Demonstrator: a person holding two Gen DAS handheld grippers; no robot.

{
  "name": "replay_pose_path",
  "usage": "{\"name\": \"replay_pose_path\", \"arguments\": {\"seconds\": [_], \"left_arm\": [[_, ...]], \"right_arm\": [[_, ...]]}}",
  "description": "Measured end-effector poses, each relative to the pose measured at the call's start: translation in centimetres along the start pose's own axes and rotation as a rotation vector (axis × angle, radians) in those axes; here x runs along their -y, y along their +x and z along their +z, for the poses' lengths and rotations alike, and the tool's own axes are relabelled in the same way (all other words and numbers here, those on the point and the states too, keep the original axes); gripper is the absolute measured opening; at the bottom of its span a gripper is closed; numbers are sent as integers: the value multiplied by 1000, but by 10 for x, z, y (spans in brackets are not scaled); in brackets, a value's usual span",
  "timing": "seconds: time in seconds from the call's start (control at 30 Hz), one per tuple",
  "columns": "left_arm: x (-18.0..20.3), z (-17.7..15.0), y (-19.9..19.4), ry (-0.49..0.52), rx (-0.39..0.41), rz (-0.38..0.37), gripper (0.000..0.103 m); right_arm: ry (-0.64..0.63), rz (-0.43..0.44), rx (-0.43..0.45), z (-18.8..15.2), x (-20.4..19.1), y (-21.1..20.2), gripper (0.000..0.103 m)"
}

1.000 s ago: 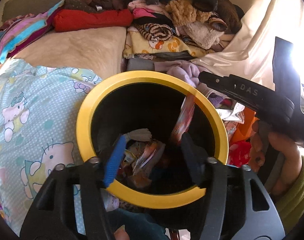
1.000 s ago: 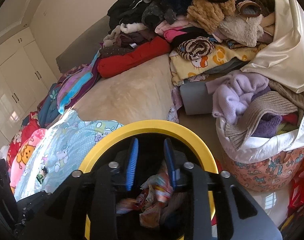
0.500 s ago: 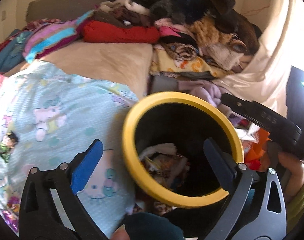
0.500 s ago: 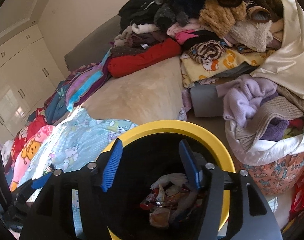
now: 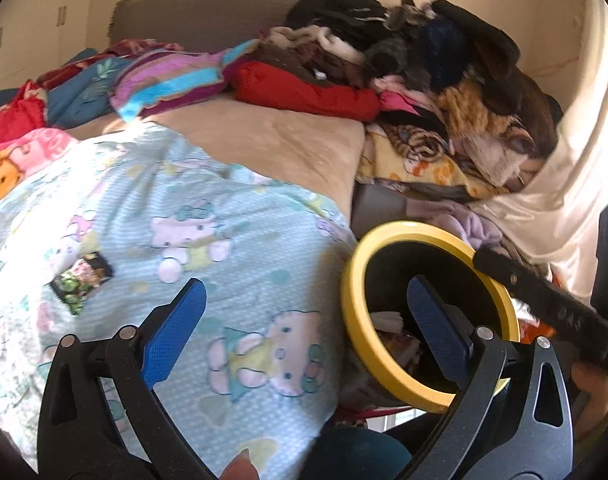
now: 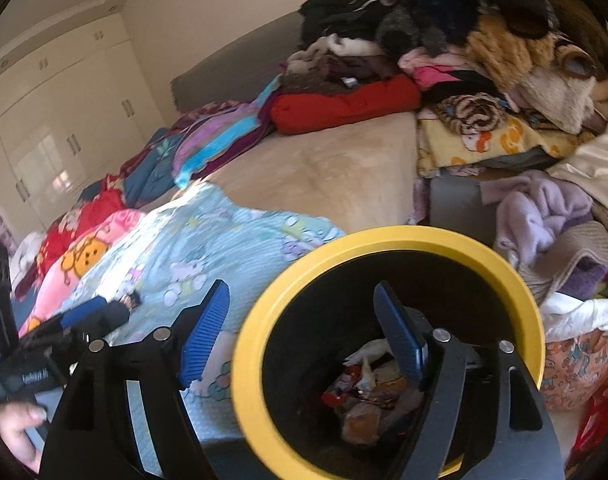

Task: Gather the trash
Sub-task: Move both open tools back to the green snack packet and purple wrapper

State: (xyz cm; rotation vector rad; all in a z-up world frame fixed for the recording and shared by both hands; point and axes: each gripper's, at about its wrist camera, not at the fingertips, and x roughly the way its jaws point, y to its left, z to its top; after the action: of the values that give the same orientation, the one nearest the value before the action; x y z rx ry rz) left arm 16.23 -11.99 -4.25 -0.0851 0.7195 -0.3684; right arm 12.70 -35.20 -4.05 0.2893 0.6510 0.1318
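A black trash bin with a yellow rim (image 5: 350, 320) (image 6: 243, 360) stands beside the bed and holds several crumpled wrappers (image 6: 364, 396). A dark snack wrapper (image 5: 81, 280) (image 6: 128, 300) lies on the light-blue Hello Kitty blanket (image 5: 223, 240). My left gripper (image 5: 304, 320) is open and empty, above the blanket edge left of the bin. My right gripper (image 6: 299, 332) is open and empty, straddling the bin's left rim. The right gripper also shows in the left wrist view (image 5: 544, 304), and the left gripper in the right wrist view (image 6: 83, 312).
A beige mattress (image 5: 263, 140) carries piles of clothes and blankets (image 5: 424, 80) at the back. A basket of laundry (image 6: 564, 280) stands right of the bin. White wardrobes (image 6: 43, 120) line the far left wall.
Both grippers opened wide, after the right one dropped a wrapper into the bin, and swung left, away from the bin toward the blanket.
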Motion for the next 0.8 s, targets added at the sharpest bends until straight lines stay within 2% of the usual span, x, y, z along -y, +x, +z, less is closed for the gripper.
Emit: {"name": "replay_pose_path", "arguments": {"seconds": [0.43, 0.8], "left_arm": [[-57, 2, -28, -105, 52, 59, 92], [-113, 1, -49, -195, 83, 125, 92]], "right_arm": [[-112, 72, -53, -18, -64, 11, 75], [-189, 179, -128, -43, -125, 22, 75]]}}
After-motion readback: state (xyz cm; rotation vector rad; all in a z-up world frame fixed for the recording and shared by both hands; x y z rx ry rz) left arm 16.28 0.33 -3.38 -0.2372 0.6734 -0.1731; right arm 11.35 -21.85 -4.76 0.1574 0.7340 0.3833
